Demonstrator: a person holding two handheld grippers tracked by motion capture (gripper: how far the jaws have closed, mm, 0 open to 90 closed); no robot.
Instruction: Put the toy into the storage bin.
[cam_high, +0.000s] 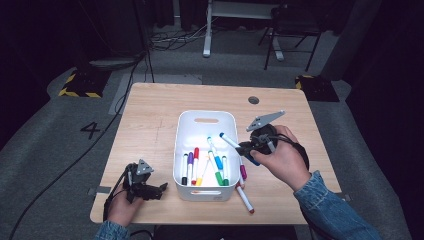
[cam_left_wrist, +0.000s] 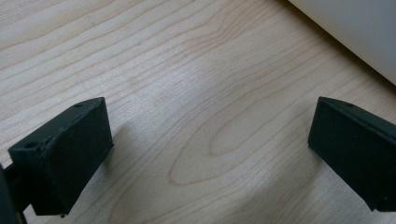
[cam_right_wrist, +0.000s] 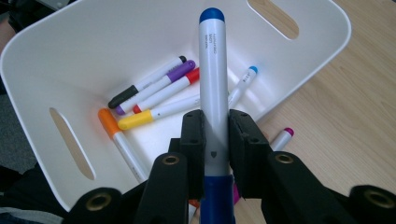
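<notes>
**Blue marker clamped over the bin's right rim**

From my seat, my right gripper (cam_right_wrist: 215, 140) hides the blue marker (cam_right_wrist: 213, 79)'s middle; its cap end is cut off below. The jaws are clamped on its barrel, the tip pointing over the white bin (cam_high: 186, 176), above the markers lying inside. My left gripper (cam_high: 150, 189) rests left of the bin, jaws spread wide over bare table (cam_left_wrist: 196, 93), gripping nothing.
</notes>
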